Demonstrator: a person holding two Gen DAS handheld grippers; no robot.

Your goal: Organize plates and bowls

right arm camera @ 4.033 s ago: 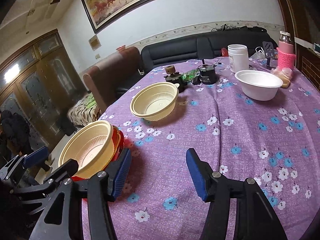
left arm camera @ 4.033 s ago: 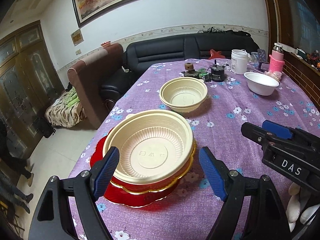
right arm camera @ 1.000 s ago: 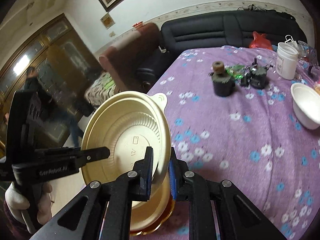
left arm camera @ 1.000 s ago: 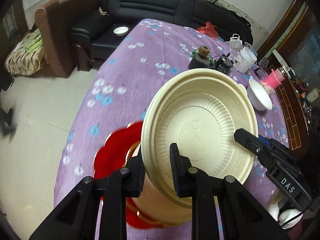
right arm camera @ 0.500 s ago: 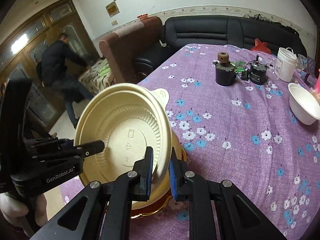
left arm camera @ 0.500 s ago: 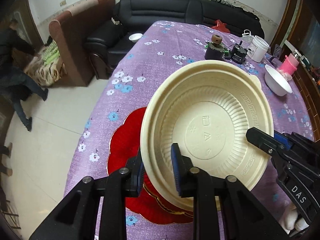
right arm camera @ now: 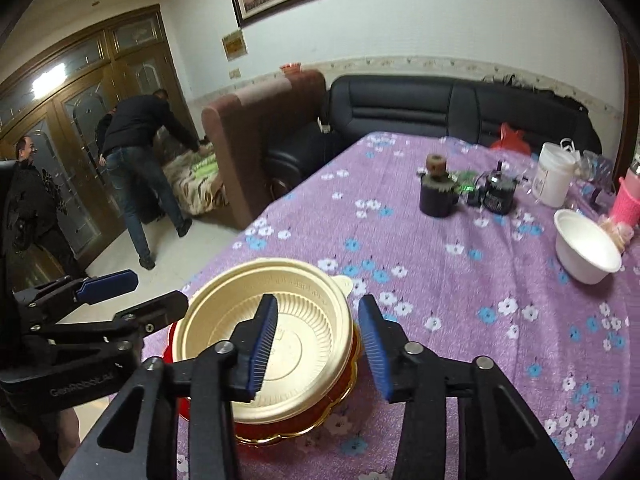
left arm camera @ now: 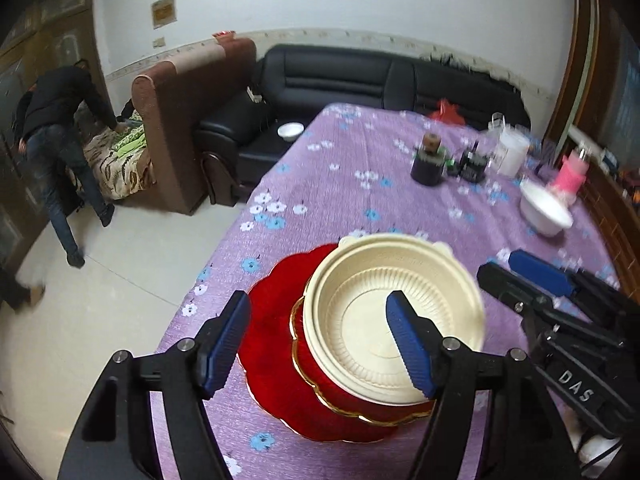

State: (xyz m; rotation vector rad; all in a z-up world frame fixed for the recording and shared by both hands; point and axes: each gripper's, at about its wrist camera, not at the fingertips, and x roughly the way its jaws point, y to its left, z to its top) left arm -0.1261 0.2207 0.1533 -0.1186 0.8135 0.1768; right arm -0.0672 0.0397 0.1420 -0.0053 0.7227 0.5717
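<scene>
The cream bowls [left arm camera: 394,312] sit nested on the red plates [left arm camera: 280,320] at the near edge of the purple tablecloth [right arm camera: 460,272]. How many bowls are stacked is hard to tell. The left gripper [left arm camera: 320,340] and right gripper [right arm camera: 316,336] have just been opening; both are released, with the rim between the jaws. Only the right view shows a second bystander [right arm camera: 28,208].

I read white letters "DAS" on the black body of my right tongs [left arm camera: 536,280], faint grey "GenRobot.AI" on the black body of my left tongs [right arm camera: 132,296], small yellow wall placard [right arm camera: 234,46] too blurred for me to read
</scene>
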